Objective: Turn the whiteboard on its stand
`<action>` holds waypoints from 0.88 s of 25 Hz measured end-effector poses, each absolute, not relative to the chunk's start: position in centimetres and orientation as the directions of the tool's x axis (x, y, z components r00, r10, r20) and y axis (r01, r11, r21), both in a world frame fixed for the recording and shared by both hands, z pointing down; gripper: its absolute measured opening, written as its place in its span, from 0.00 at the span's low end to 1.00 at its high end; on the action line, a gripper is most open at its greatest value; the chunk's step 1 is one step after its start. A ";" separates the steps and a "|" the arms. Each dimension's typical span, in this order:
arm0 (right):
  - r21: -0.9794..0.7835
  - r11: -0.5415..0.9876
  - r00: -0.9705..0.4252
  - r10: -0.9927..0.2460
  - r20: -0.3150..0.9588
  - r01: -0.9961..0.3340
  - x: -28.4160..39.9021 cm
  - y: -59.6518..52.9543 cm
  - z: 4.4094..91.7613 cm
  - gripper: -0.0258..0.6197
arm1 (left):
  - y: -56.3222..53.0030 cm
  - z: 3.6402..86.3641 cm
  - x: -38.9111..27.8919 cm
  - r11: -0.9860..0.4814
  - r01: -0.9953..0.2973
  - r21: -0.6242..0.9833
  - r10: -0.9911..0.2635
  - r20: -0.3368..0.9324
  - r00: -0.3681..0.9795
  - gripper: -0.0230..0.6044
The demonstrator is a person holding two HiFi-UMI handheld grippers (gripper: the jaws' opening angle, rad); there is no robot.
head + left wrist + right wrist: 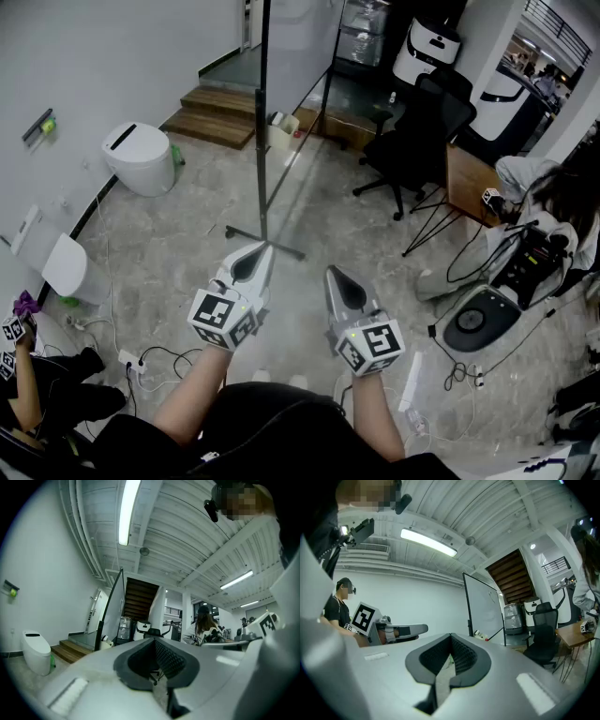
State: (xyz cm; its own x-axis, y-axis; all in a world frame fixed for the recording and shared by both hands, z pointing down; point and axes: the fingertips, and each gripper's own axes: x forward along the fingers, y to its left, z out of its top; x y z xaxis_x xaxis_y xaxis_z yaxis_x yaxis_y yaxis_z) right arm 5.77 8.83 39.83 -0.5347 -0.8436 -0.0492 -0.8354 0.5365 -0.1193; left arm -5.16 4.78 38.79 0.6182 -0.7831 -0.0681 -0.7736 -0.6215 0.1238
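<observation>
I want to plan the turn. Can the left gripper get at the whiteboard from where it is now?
Probably yes: the whiteboard stands straight ahead of the left gripper, with nothing in between. The jaws are shut and must open first.

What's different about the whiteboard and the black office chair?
The whiteboard is tall, thin and white-faced; the office chair is lower, bulkier and black. The whiteboard stands on spread metal legs; the office chair sits on a star-shaped base beside a wooden desk. Both stand on the grey floor.

the pale floor (178, 246) carries the whiteboard stand (263, 187), office chair (422, 122) and cables (155, 357).
</observation>
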 end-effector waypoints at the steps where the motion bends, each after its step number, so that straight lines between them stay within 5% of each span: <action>1: -0.119 0.537 -0.535 -0.843 -0.048 -0.835 5.9 8.8 39.8 0.05 | 4.7 38.9 -5.1 -0.621 -0.774 0.120 -0.783 -0.066 0.618 0.04; 22: -0.135 0.549 -0.550 -0.834 -0.035 -0.825 7.1 8.8 40.4 0.05 | 4.6 39.5 -4.5 -0.603 -0.790 0.108 -0.797 -0.048 0.602 0.04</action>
